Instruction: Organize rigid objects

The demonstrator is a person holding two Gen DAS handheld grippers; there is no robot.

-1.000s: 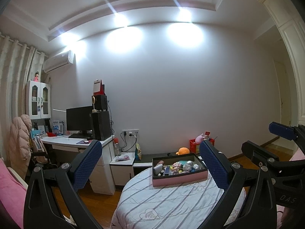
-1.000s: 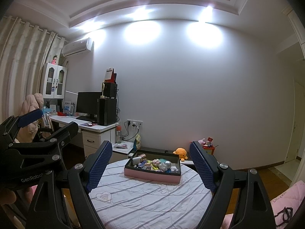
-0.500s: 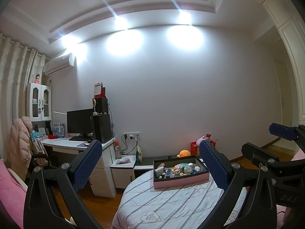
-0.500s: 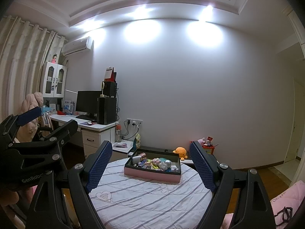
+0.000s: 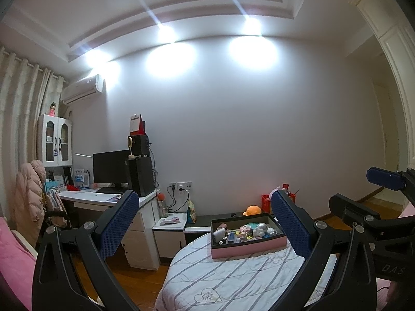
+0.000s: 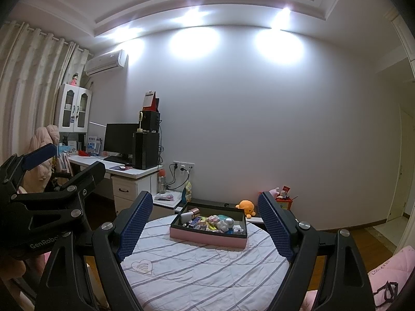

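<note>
Pink-walled tray (image 5: 249, 247) of small objects (image 6: 215, 223) rests on the striped round table (image 6: 207, 272). We see the left gripper (image 5: 205, 224) and the right gripper (image 6: 205, 226) spread wide, gripping nothing.

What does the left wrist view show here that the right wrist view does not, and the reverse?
Only the left wrist view shows the right tongs at its right edge and pink fabric at lower left. Only the right wrist view shows the left tongs at its left edge and glasses on a pink cushion. Both show the pink box of small items on the striped round table, the desk with a monitor, and open tongs holding nothing.
</note>
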